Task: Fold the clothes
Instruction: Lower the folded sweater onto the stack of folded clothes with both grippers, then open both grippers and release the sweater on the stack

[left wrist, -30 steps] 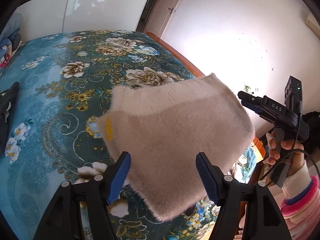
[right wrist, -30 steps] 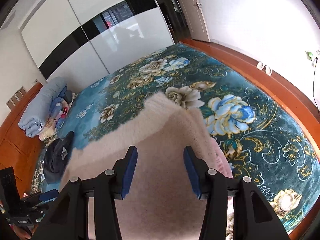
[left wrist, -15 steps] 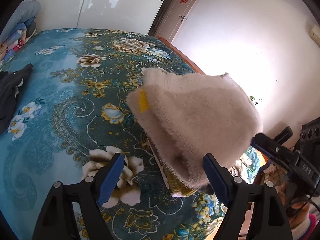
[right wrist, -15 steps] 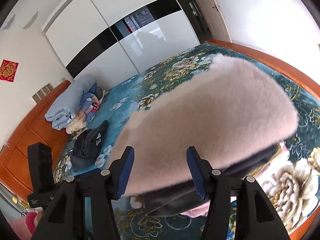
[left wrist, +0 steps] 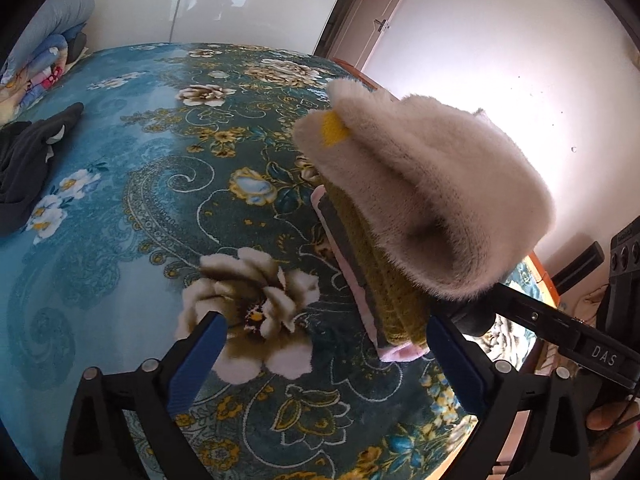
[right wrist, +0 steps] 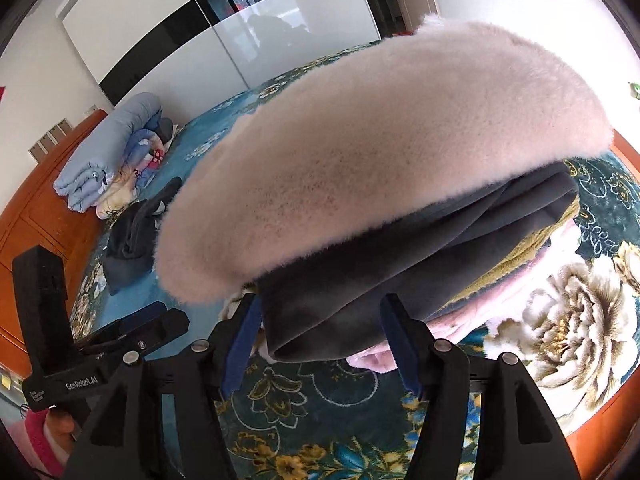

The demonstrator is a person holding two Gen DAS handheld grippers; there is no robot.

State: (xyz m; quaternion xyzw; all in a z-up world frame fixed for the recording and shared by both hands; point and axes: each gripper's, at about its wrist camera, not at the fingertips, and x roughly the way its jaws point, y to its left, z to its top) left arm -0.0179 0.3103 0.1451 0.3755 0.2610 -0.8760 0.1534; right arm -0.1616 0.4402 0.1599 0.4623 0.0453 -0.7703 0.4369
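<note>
Now the fluffy garment (left wrist: pixel 432 184) rests atop the folded pile (left wrist: pixel 372 280) on the bedspread (left wrist: pixel 160 208), no longer held aloft as a second ago. Left gripper (left wrist: pixel 324 360) and right gripper (right wrist: pixel 320 340) both gape, empty, just short of the pile.

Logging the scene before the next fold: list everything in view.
fluffy garment: one, pale pink-beige, top of the stack
grey garment: one, dark grey, folded beneath it
knit garment: one, olive, lower in stack
pink garment: one, pink, stack's bottom
bedspread: one, teal floral, under everything
dark clothes: one heap, black, bedspread's left side
rolled quilts: one bundle, blue and patterned, by the headboard
wardrobe: one, white with black band, far wall
left gripper: one, black and blue, jaws apart, empty
right gripper: one, same colours, jaws apart at stack's edge
</note>
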